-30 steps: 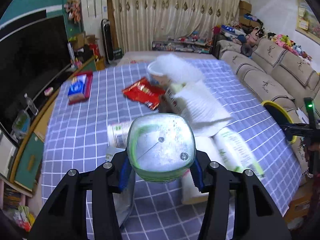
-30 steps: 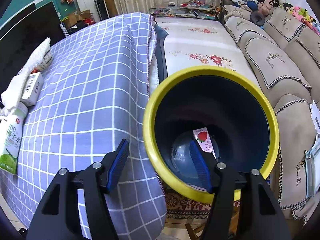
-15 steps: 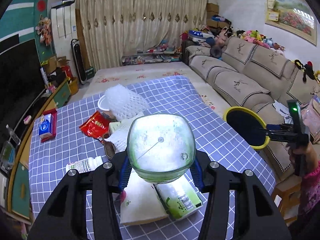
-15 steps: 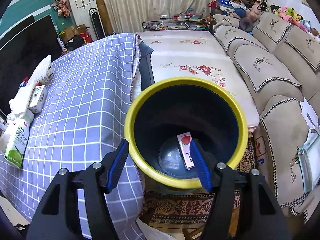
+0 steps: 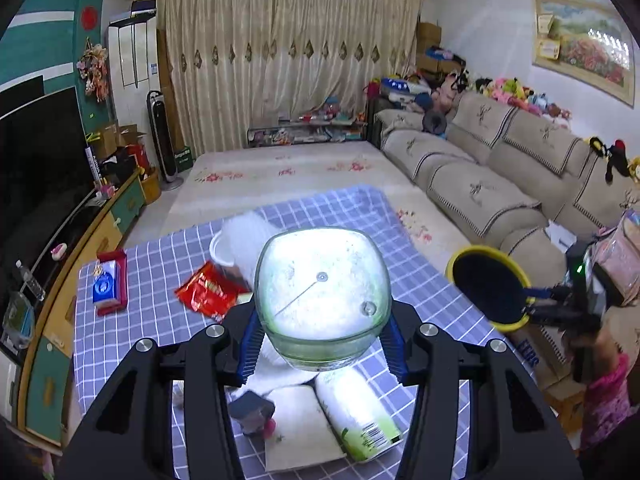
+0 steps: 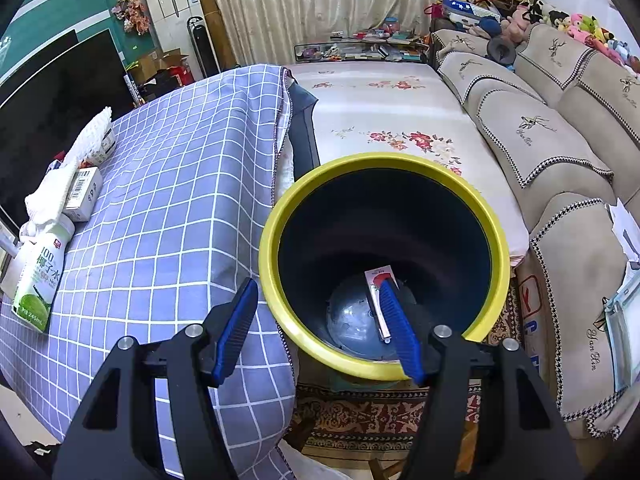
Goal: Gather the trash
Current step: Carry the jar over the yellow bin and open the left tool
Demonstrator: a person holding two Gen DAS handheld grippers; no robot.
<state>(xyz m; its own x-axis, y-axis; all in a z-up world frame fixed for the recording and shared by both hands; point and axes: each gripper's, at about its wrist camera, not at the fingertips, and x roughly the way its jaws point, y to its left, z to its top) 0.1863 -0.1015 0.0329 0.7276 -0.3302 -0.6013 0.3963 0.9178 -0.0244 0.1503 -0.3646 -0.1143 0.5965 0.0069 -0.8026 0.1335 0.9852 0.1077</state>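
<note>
My left gripper (image 5: 322,320) is shut on a clear, green-tinted plastic bottle (image 5: 322,288), seen bottom-on and lifted above the checked tablecloth (image 5: 160,264). To the right, off the table's edge, the yellow-rimmed dark bin (image 5: 488,292) tilts its mouth toward me. My right gripper (image 6: 317,285) is shut on the bin's near rim (image 6: 320,354), one finger outside and one inside. A small strawberry carton (image 6: 378,280) and a crumpled clear item (image 6: 352,320) lie at the bin's bottom. On the table remain a red snack wrapper (image 5: 210,292), white foam net (image 5: 248,236) and coconut-water carton (image 5: 356,412).
A blue tissue pack (image 5: 106,286) sits on a red tray at the table's left. A small white box (image 6: 82,194) lies by the foam net. A beige sofa (image 5: 480,196) runs along the right; a TV cabinet (image 5: 100,232) stands left. A sleeve (image 5: 604,400) shows at right.
My left gripper has risen with the bottle, so the table now sits lower and farther in view. The right gripper and bin shifted a little beside the table's edge.
</note>
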